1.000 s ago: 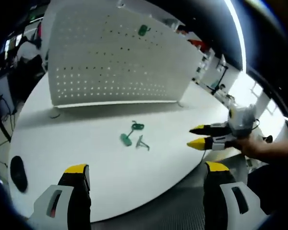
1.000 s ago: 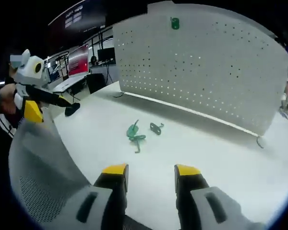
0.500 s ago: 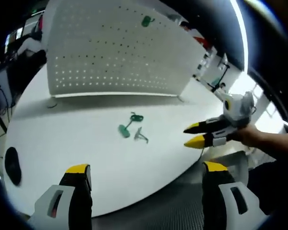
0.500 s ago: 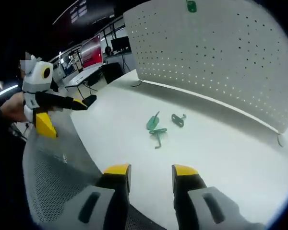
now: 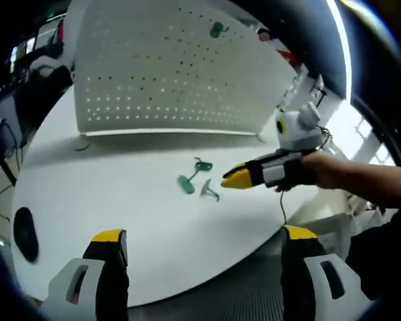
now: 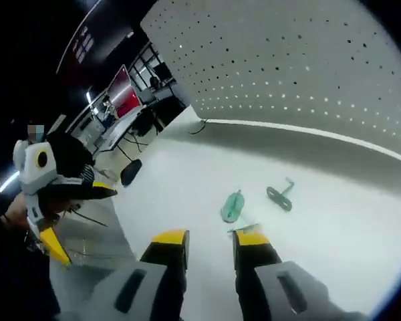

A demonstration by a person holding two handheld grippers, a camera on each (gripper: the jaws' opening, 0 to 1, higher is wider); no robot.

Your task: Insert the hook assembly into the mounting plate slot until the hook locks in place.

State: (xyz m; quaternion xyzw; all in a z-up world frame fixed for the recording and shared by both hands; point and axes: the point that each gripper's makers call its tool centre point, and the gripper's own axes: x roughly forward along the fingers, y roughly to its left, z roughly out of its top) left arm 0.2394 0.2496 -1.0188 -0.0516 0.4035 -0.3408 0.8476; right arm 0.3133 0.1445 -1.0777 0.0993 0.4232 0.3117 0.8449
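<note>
A white pegboard plate (image 5: 167,73) stands upright at the back of the round white table (image 5: 87,180), with a green hook (image 5: 218,29) hanging near its top. On the table lie a green hook piece (image 5: 186,183), a darker green looped piece (image 5: 202,164) and a small metal hook (image 5: 210,191). My right gripper (image 5: 235,179) hovers just right of the metal hook. In the right gripper view its jaws (image 6: 210,237) stand narrowly open right before the metal hook (image 6: 244,229), with the green piece (image 6: 232,206) and looped piece (image 6: 279,197) beyond. My left gripper (image 5: 204,234) is wide open and holds nothing.
A black mouse-like object (image 5: 25,233) lies near the table's left edge. A grey mesh chair back (image 5: 240,294) sits below the front edge. The pegboard (image 6: 307,60) blocks the far side. My left gripper (image 6: 80,217) hangs off the table at the left, with desks and screens (image 6: 120,87) behind.
My right gripper has moved in over the table, up to the hooks, and its jaws have narrowed a little. The left gripper stays wide open near the front edge.
</note>
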